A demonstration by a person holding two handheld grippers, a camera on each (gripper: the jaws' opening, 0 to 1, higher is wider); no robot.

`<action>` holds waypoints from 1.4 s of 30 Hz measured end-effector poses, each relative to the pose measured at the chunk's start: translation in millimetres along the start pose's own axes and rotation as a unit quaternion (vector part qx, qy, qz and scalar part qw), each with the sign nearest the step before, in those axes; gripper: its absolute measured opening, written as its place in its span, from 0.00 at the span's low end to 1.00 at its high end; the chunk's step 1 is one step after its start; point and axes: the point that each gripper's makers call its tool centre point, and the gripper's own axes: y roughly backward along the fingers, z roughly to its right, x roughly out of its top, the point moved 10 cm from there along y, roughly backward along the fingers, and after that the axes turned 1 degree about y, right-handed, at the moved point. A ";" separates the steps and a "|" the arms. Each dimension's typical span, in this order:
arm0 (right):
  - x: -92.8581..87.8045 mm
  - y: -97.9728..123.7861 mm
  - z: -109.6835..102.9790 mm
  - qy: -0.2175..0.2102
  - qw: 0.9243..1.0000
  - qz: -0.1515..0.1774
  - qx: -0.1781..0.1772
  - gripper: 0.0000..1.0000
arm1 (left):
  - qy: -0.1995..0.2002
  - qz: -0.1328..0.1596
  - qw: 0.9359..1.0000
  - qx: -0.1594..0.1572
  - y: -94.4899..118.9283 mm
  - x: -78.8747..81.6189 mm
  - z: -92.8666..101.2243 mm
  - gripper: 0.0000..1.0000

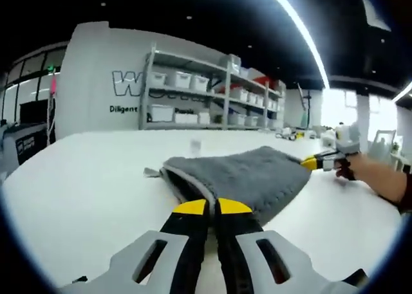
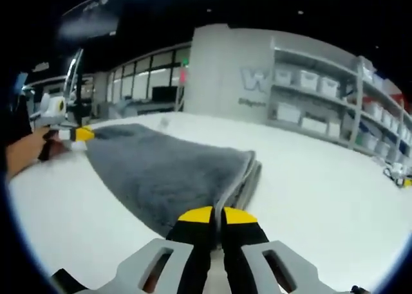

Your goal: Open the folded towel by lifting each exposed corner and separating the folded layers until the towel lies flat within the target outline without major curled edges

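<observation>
Table (image 1: 77, 178), white and broad, takes up the lower half of both views, and behind it stands a grey wall (image 1: 103, 56) with large lettering and a metal shelving rack (image 1: 212, 91) loaded with pale storage bins. In the right gripper view the same rack (image 2: 335, 104) runs along the right side, with dark windows to the left of the lettered wall.

On the tabletop lies the grey towel (image 1: 248, 175), still folded, its stacked layers visible along one edge. In the right gripper view the towel (image 2: 164, 172) spreads from the near jaws back toward the far left, with the layered fold edge on its right side.

The left gripper (image 1: 212, 207) has its yellow-tipped jaws clenched on the near edge of the towel. The right gripper (image 2: 215, 215) is likewise clamped on the towel's near edge in its own view, jaws pressed together with cloth between them. Each gripper also appears at the far end of the towel in the other's view, yellow tip touching the fabric, with a person's hand (image 1: 373, 175) behind it
</observation>
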 end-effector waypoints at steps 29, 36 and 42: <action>-4.1 15.9 -13.0 0.028 0.999 -0.014 0.011 0.00 | -0.078 -0.070 0.994 -0.028 16.4 -13.9 13.1 0.05; -7.1 24.4 -17.2 0.032 0.999 -0.011 0.011 0.00 | -0.075 -0.070 0.994 -0.026 25.1 -15.0 18.6 0.05; -8.2 28.5 -19.4 0.036 0.999 -0.009 0.012 0.00 | -0.075 -0.069 0.995 -0.021 26.8 -14.1 19.1 0.05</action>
